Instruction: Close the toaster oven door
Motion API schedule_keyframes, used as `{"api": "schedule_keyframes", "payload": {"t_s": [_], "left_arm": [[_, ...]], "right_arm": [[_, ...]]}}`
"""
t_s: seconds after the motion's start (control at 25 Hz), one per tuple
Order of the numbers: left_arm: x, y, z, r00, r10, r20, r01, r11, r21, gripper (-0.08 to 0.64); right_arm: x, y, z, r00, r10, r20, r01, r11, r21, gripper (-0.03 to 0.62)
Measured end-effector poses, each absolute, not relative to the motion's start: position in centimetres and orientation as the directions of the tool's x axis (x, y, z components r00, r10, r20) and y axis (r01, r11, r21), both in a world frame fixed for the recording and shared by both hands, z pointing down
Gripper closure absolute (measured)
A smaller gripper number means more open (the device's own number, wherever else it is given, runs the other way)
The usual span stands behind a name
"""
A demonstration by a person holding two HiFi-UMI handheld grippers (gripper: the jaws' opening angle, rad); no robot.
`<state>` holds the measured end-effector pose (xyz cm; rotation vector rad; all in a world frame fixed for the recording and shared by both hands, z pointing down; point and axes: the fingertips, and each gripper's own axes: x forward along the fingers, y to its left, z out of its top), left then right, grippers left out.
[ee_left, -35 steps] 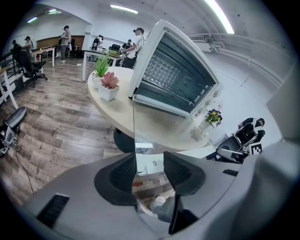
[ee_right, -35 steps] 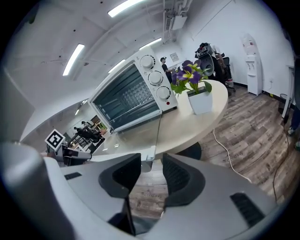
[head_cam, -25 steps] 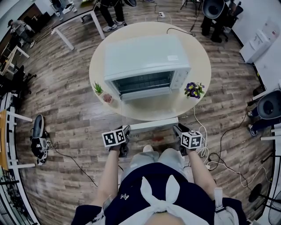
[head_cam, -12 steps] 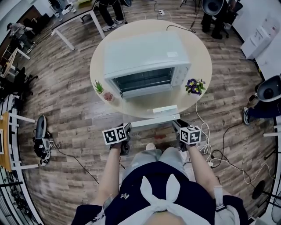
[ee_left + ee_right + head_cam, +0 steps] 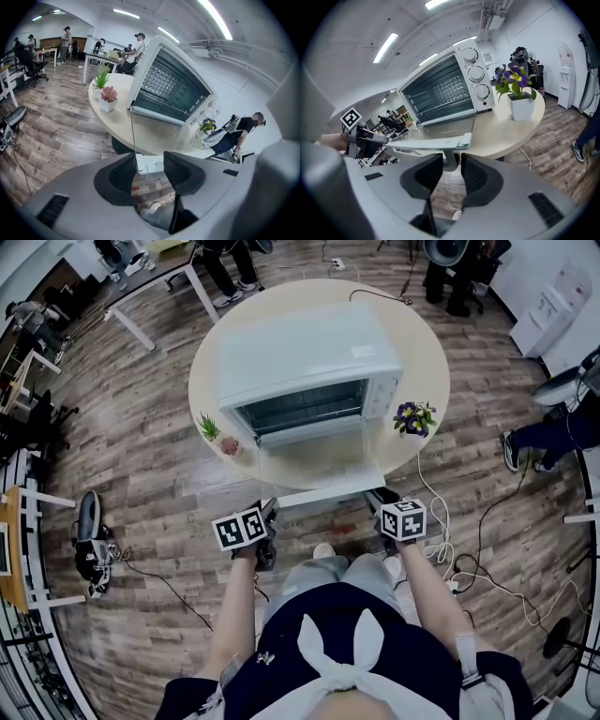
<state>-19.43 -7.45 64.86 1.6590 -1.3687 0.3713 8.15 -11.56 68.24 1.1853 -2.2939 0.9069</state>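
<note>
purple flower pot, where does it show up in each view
Head view: purple flower pot at the table's right edge, right of the toaster oven.
Left gripper view: small, right of centre, just past the oven's right end.
Right gripper view: large, upper right, beside the oven's knobs.
Shared landmark: the toaster oven, door open.

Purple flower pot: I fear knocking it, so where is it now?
The purple flower pot stands at the right of the round table in the head view, beside the knob panel of the toaster oven.
</note>
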Motion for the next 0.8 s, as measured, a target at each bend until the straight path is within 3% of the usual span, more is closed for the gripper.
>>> {"api": "schedule_keyframes", "payload": {"t_s": [0.8], "left_arm": [[-19.9, -8.0, 61.9, 0.318, -0.749, 0.581, -0.88, -0.006, 0.475, 0.366]], "right_arm": [[8.1, -11.9, 65.2, -0.537, -0.606, 0.586, -0.843, 0.383, -0.376, 0.491]]}}
